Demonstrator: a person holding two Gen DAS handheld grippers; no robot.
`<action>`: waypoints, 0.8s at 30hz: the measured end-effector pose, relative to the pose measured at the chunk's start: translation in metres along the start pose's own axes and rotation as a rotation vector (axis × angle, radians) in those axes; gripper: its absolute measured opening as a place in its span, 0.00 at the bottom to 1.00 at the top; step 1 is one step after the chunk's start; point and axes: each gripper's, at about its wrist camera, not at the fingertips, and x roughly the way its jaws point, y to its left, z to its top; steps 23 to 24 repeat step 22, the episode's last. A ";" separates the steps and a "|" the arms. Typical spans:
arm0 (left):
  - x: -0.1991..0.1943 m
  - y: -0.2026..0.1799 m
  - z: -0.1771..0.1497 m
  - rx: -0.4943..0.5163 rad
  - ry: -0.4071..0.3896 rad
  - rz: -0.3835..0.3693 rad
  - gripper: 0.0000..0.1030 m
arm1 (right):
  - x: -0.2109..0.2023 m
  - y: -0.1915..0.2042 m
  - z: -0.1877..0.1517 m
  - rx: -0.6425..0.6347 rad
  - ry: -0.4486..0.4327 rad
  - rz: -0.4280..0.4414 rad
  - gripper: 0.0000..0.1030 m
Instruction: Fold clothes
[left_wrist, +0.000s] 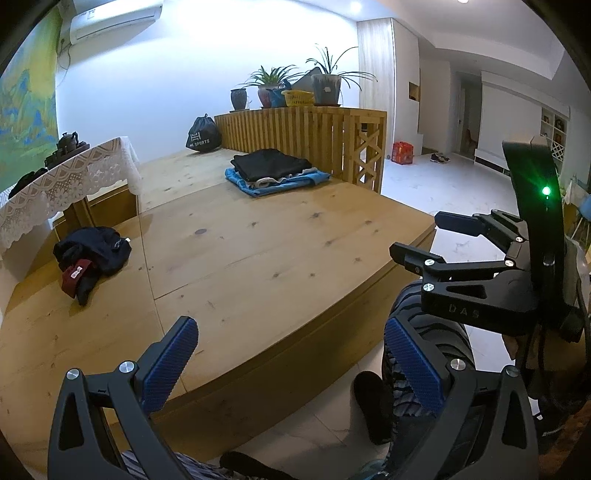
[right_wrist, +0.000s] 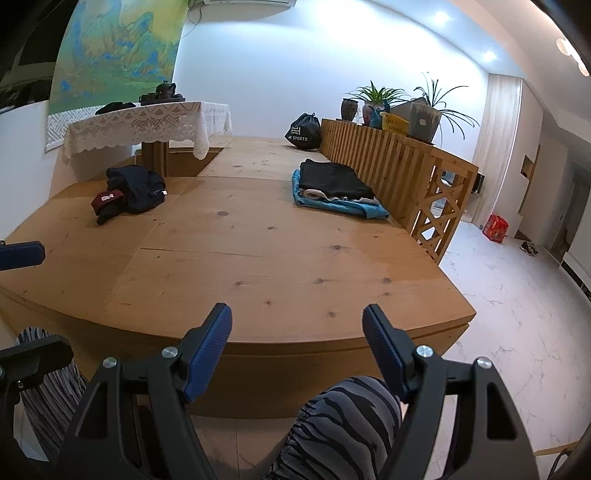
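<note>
A crumpled pile of dark navy and maroon clothes (left_wrist: 90, 260) lies on the wooden platform (left_wrist: 258, 251) at the left; it also shows in the right wrist view (right_wrist: 131, 192). A folded stack, black on top of blue (left_wrist: 273, 171), lies at the back near the slatted rail, and shows in the right wrist view (right_wrist: 334, 188). My left gripper (left_wrist: 291, 343) is open and empty, held off the platform's front edge. My right gripper (right_wrist: 297, 332) is open and empty, also in front of the edge, and appears in the left wrist view (left_wrist: 424, 236).
A wooden slatted rail (left_wrist: 303, 133) with potted plants and a yellow basket borders the back right. A low table with a lace cloth (right_wrist: 147, 123) stands at the back left. A black sports bag (right_wrist: 304, 133) sits at the back. The person's striped knees (right_wrist: 343, 424) are below the grippers.
</note>
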 end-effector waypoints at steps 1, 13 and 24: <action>0.000 0.000 0.000 -0.001 0.000 0.002 0.99 | 0.000 0.000 0.000 0.000 0.001 0.003 0.71; 0.000 0.001 0.001 -0.017 0.010 -0.004 0.99 | 0.003 -0.001 -0.001 0.011 0.017 0.033 0.71; 0.004 0.000 0.003 -0.026 0.026 -0.007 0.99 | 0.008 0.000 -0.002 0.010 0.029 0.035 0.71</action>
